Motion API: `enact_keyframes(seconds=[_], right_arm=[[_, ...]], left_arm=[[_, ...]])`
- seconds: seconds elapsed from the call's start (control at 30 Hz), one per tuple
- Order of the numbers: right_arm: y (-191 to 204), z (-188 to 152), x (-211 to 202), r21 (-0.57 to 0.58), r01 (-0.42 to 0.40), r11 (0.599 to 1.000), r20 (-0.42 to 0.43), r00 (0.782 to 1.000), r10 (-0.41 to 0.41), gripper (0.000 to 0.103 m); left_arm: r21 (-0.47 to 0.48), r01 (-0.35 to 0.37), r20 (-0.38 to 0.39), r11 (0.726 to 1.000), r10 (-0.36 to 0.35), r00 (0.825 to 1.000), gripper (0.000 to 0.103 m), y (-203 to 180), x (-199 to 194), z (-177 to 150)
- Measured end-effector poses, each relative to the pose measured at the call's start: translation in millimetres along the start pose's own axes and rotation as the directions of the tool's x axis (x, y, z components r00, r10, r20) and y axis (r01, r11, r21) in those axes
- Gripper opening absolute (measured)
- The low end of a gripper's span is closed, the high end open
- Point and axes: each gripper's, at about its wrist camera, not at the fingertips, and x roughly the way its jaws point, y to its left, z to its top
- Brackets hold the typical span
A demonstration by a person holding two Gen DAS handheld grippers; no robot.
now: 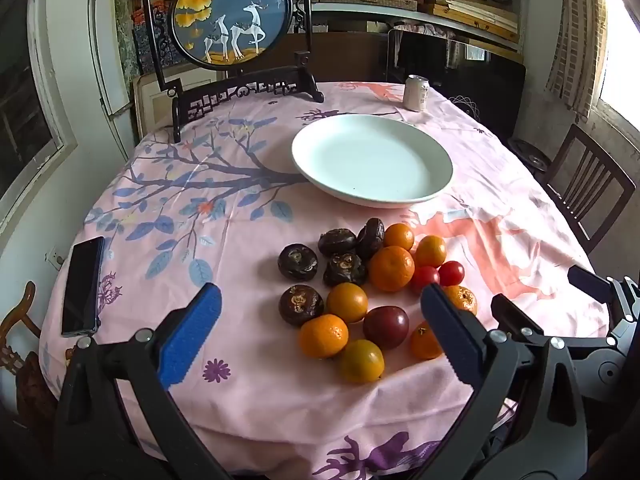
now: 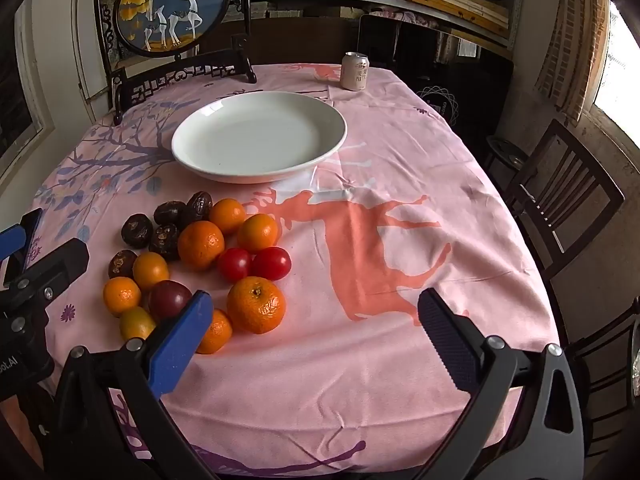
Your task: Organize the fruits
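Observation:
A pile of fruit lies on the pink tablecloth: several oranges (image 1: 391,268) (image 2: 256,304), several dark brown fruits (image 1: 298,261) (image 2: 137,231), two red tomatoes (image 1: 451,273) (image 2: 271,263) and a dark red plum (image 1: 386,326) (image 2: 169,299). A white plate (image 1: 436,184) (image 2: 312,160) stands empty behind the pile. My left gripper (image 1: 320,340) is open and empty, hovering over the near side of the pile. My right gripper (image 2: 314,344) is open and empty, above bare cloth just right of the pile.
A black phone (image 1: 82,286) lies at the table's left edge. A drink can (image 1: 416,93) (image 2: 355,71) stands at the far side. A framed round deer screen (image 1: 232,16) (image 2: 172,8) stands at the back left. A wooden chair (image 2: 560,196) is on the right.

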Motion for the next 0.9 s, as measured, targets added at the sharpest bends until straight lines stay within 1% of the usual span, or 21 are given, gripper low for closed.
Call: enact_keyframes(seconds=[0.9], right_arm=[[2.3,0.3,-0.2,0.001,-0.005,1.000,0.000,1.000,0.005,0.102]], left_arm=[[0.004,-0.006,-0.002,1.000,0.006,1.000,0.101,-0.7,0.4,-0.1]])
